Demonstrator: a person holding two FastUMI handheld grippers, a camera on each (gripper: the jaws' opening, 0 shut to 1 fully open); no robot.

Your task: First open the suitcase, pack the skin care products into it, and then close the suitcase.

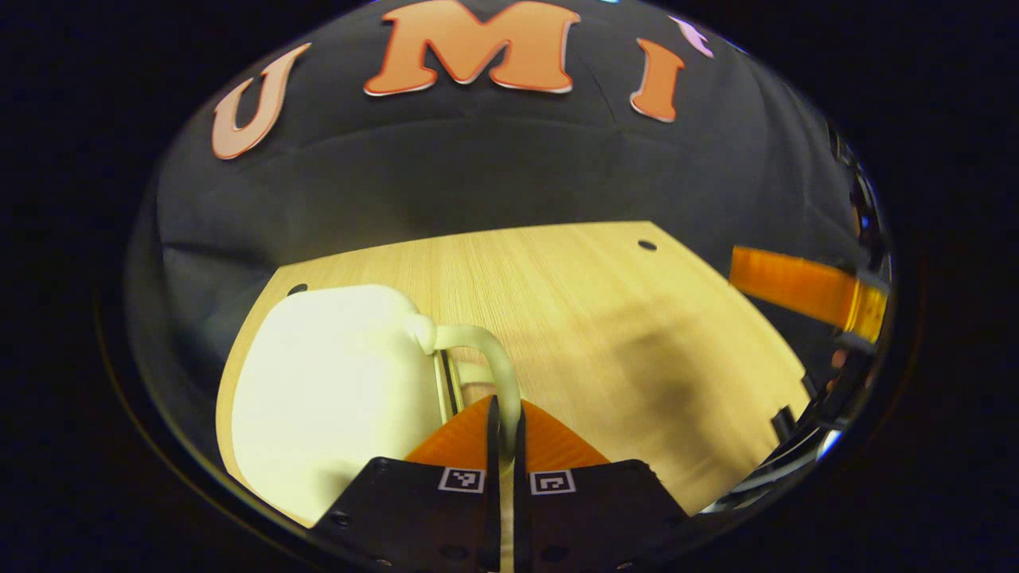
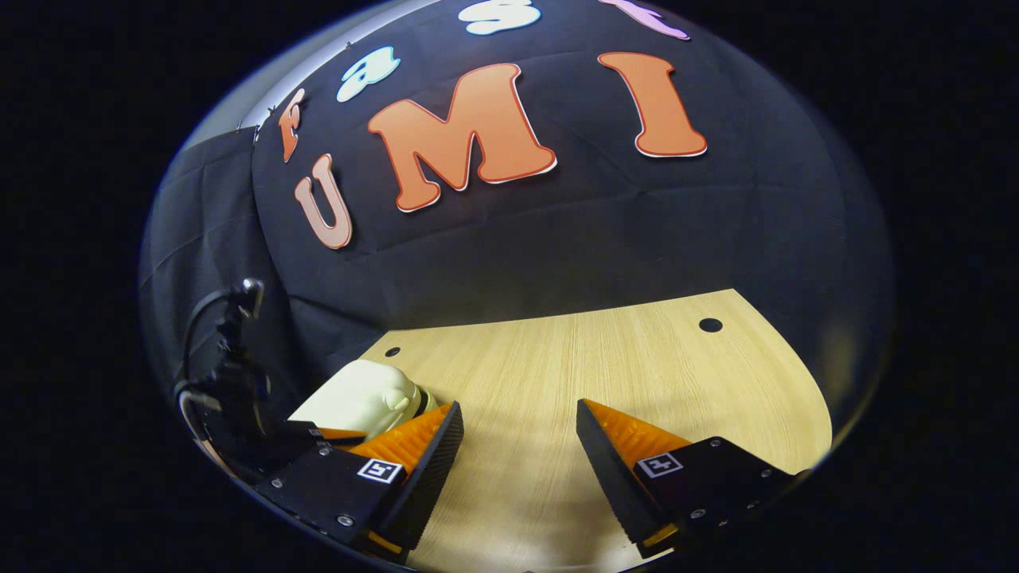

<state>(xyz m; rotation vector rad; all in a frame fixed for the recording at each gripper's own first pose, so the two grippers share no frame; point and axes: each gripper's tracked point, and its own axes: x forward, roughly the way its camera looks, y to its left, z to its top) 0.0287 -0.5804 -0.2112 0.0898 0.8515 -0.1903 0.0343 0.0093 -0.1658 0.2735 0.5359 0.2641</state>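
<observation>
Left gripper (image 1: pixel 505 422) is pinching the handle (image 1: pixel 486 350) of the cream suitcase (image 1: pixel 334 390), both fingers pressing on it. Suitcase is lying flat on the wooden table (image 1: pixel 605 318), just ahead-left of that gripper, handle facing it. Right gripper (image 2: pixel 517 434) is hovering spread wide, suitcase (image 2: pixel 366 398) ahead-left of it.

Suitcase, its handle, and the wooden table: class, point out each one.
suitcase (image 1: pixel 326 382), left gripper view, on its pale shell.
handle (image 1: pixel 486 344), left gripper view, on its curved loop.
wooden table (image 2: pixel 605 358), right gripper view, on bare top.
</observation>
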